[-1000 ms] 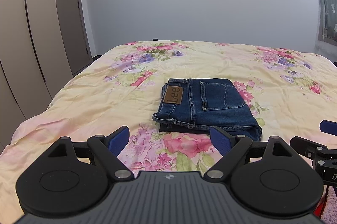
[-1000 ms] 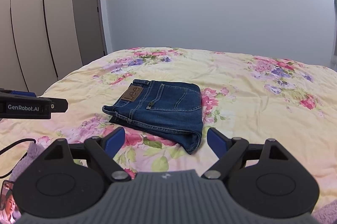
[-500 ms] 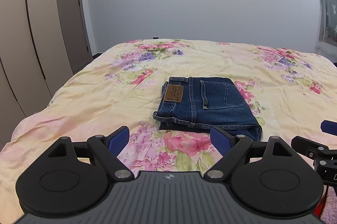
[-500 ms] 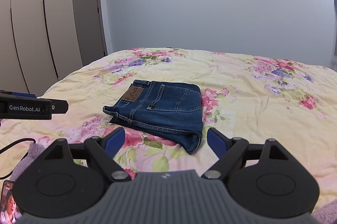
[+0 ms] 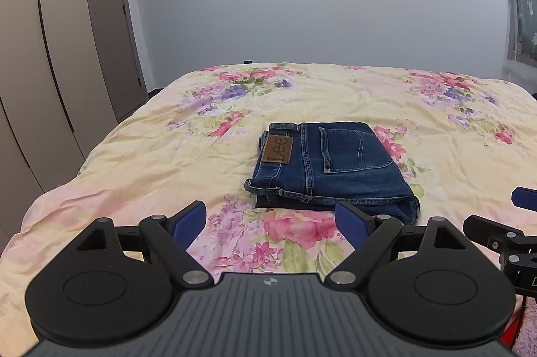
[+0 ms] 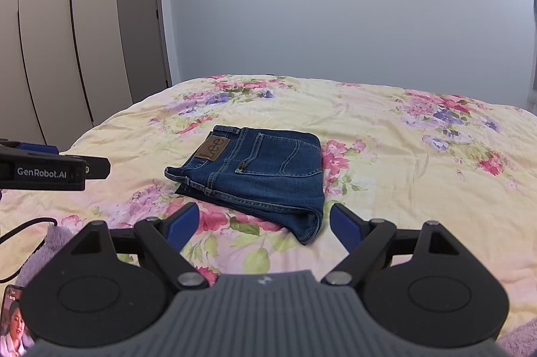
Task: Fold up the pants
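Observation:
Dark blue jeans (image 5: 330,167) lie folded into a compact rectangle on the floral bedspread (image 5: 161,155), brown Lee patch up. They also show in the right wrist view (image 6: 258,175). My left gripper (image 5: 271,221) is open and empty, held above the bed just short of the jeans' near edge. My right gripper (image 6: 262,224) is open and empty, also just short of the near folded edge. Neither touches the jeans. The left gripper's body shows at the left of the right wrist view (image 6: 50,170).
The yellow floral bedspread (image 6: 419,162) covers a wide bed. Wardrobe doors (image 5: 40,71) and a room door (image 5: 110,31) stand on the left. A curtain (image 5: 522,21) hangs at the right. A purple fluffy cloth (image 6: 57,239) and a phone (image 6: 13,320) lie at the near left.
Both grippers stay open and almost still. The left view has tilted slightly upward; the jeans have not moved.

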`<state>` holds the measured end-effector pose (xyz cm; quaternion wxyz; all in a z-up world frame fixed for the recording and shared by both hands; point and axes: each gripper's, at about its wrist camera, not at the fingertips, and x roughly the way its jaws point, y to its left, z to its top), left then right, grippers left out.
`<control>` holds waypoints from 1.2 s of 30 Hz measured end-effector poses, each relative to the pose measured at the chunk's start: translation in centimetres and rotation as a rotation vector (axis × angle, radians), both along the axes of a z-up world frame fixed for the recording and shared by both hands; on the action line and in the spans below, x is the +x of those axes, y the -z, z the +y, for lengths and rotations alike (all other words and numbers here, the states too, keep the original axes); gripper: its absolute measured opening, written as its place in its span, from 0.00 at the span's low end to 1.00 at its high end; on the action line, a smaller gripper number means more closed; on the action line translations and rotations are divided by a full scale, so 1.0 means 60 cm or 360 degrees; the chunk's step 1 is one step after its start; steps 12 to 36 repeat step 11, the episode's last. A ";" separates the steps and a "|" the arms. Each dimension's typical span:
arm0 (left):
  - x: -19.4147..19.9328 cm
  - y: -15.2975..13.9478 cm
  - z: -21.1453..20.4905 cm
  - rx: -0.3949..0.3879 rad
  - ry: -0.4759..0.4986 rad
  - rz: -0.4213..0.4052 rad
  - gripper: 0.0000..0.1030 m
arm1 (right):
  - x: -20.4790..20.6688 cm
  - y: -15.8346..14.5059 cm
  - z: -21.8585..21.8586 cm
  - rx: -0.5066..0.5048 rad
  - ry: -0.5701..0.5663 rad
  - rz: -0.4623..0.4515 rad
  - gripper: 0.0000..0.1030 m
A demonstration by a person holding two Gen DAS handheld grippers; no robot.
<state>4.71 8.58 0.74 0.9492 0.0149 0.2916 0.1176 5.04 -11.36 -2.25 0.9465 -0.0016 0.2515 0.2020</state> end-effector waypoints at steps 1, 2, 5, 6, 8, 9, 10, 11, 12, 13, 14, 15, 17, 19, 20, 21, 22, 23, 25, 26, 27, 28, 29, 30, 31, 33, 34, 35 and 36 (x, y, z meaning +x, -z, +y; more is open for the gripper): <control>0.001 0.000 0.001 -0.0004 -0.0001 0.0001 0.98 | 0.000 0.000 0.000 0.0000 0.0000 0.0001 0.79; 0.000 0.000 0.001 -0.0005 -0.0001 0.0000 0.98 | 0.000 0.000 0.000 -0.0001 -0.0001 0.0003 0.79; 0.001 0.000 0.001 0.0004 0.0003 0.0001 0.98 | 0.001 0.001 0.000 -0.0003 -0.0005 0.0007 0.79; 0.001 -0.001 0.000 0.0007 0.0003 -0.0003 0.98 | 0.001 0.002 -0.001 -0.0004 -0.0005 0.0008 0.79; 0.000 -0.002 0.000 0.0007 0.0000 -0.0010 0.98 | 0.001 0.002 -0.001 -0.0003 -0.0007 0.0009 0.79; -0.001 -0.002 0.000 0.0005 -0.0002 -0.0015 0.98 | 0.001 0.002 -0.002 -0.0002 -0.0008 0.0009 0.79; 0.000 -0.003 0.001 0.0001 -0.0006 -0.0019 0.98 | 0.001 0.002 -0.002 -0.0002 -0.0007 0.0009 0.79; -0.001 -0.003 0.001 -0.0003 -0.0008 -0.0021 0.98 | 0.002 0.002 -0.002 -0.0002 -0.0008 0.0009 0.79; -0.001 -0.003 0.001 -0.0003 -0.0008 -0.0021 0.98 | 0.002 0.002 -0.002 -0.0002 -0.0008 0.0009 0.79; -0.001 -0.003 0.001 -0.0003 -0.0008 -0.0021 0.98 | 0.002 0.002 -0.002 -0.0002 -0.0008 0.0009 0.79; -0.001 -0.003 0.001 -0.0003 -0.0008 -0.0021 0.98 | 0.002 0.002 -0.002 -0.0002 -0.0008 0.0009 0.79; -0.001 -0.003 0.001 -0.0003 -0.0008 -0.0021 0.98 | 0.002 0.002 -0.002 -0.0002 -0.0008 0.0009 0.79; -0.001 -0.003 0.001 -0.0003 -0.0008 -0.0021 0.98 | 0.002 0.002 -0.002 -0.0002 -0.0008 0.0009 0.79; -0.001 -0.003 0.001 -0.0003 -0.0008 -0.0021 0.98 | 0.002 0.002 -0.002 -0.0002 -0.0008 0.0009 0.79; -0.001 -0.003 0.001 -0.0003 -0.0008 -0.0021 0.98 | 0.002 0.002 -0.002 -0.0002 -0.0008 0.0009 0.79; -0.001 -0.003 0.001 -0.0003 -0.0008 -0.0021 0.98 | 0.002 0.002 -0.002 -0.0002 -0.0008 0.0009 0.79; -0.001 -0.003 0.001 -0.0003 -0.0008 -0.0021 0.98 | 0.002 0.002 -0.002 -0.0002 -0.0008 0.0009 0.79; -0.001 -0.003 0.001 -0.0003 -0.0008 -0.0021 0.98 | 0.002 0.002 -0.002 -0.0002 -0.0008 0.0009 0.79; -0.001 -0.003 0.001 -0.0003 -0.0008 -0.0021 0.98 | 0.002 0.002 -0.002 -0.0002 -0.0008 0.0009 0.79; -0.001 -0.003 0.001 -0.0003 -0.0008 -0.0021 0.98 | 0.002 0.002 -0.002 -0.0002 -0.0008 0.0009 0.79; -0.001 -0.003 0.001 -0.0003 -0.0008 -0.0021 0.98 | 0.002 0.002 -0.002 -0.0002 -0.0008 0.0009 0.79; -0.001 -0.003 0.001 -0.0003 -0.0008 -0.0021 0.98 | 0.002 0.002 -0.002 -0.0002 -0.0008 0.0009 0.79; -0.001 -0.003 0.001 -0.0003 -0.0008 -0.0021 0.98 | 0.002 0.002 -0.002 -0.0002 -0.0008 0.0009 0.79; -0.001 -0.003 0.001 -0.0003 -0.0008 -0.0021 0.98 | 0.002 0.002 -0.002 -0.0002 -0.0008 0.0009 0.79; -0.001 -0.003 0.001 -0.0003 -0.0008 -0.0021 0.98 | 0.002 0.002 -0.002 -0.0002 -0.0008 0.0009 0.79; -0.001 -0.003 0.001 -0.0003 -0.0008 -0.0021 0.98 | 0.002 0.002 -0.002 -0.0002 -0.0008 0.0009 0.79; -0.001 -0.003 0.001 -0.0003 -0.0008 -0.0021 0.98 | 0.002 0.002 -0.002 -0.0002 -0.0008 0.0009 0.79; -0.001 -0.003 0.001 -0.0003 -0.0008 -0.0021 0.98 | 0.002 0.002 -0.002 -0.0002 -0.0008 0.0009 0.79; -0.001 -0.003 0.001 -0.0003 -0.0008 -0.0021 0.98 | 0.002 0.002 -0.002 -0.0002 -0.0008 0.0009 0.79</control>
